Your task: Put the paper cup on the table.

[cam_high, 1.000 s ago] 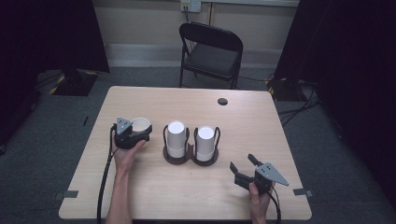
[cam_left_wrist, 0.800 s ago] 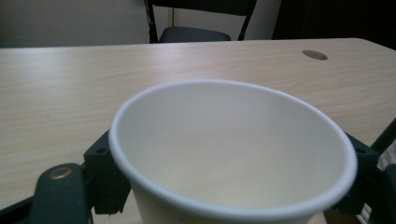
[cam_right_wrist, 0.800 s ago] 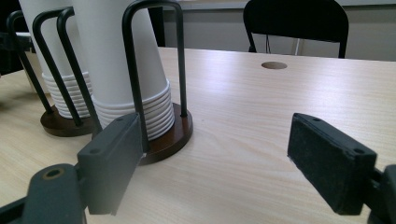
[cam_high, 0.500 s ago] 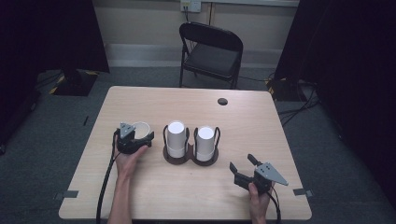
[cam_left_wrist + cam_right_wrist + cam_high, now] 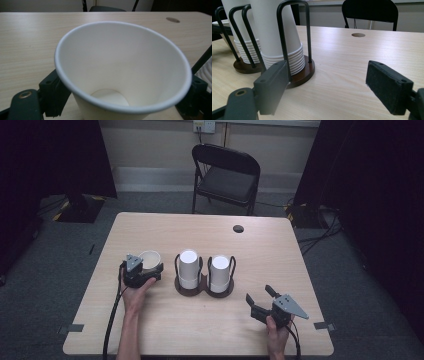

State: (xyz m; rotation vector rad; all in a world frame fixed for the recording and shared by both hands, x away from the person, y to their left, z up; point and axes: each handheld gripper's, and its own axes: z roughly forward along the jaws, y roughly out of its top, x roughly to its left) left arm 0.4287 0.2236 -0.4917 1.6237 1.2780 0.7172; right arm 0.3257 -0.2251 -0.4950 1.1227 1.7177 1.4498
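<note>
A white paper cup (image 5: 149, 258) (image 5: 120, 70) stands upright and empty on the table's left side. My left gripper (image 5: 151, 265) (image 5: 122, 100) has a pad on either side of the cup; its jaws have just been opening and are open, with a gap at the right pad (image 5: 192, 96). Two stacks of upside-down white cups (image 5: 189, 268) (image 5: 220, 270) sit in dark wire holders at the table's middle. My right gripper (image 5: 260, 296) (image 5: 337, 87) rests open and empty near the front right, pointing at the nearer stack (image 5: 279, 32).
The wooden table (image 5: 280, 260) has a round cable hole (image 5: 238, 228) (image 5: 358, 35) at the back right. A black folding chair (image 5: 227, 175) stands behind the far edge. Cables trail from both grippers off the near edge.
The left gripper has shifted slightly toward the near edge with the cup between its jaws. The right gripper has stayed put.
</note>
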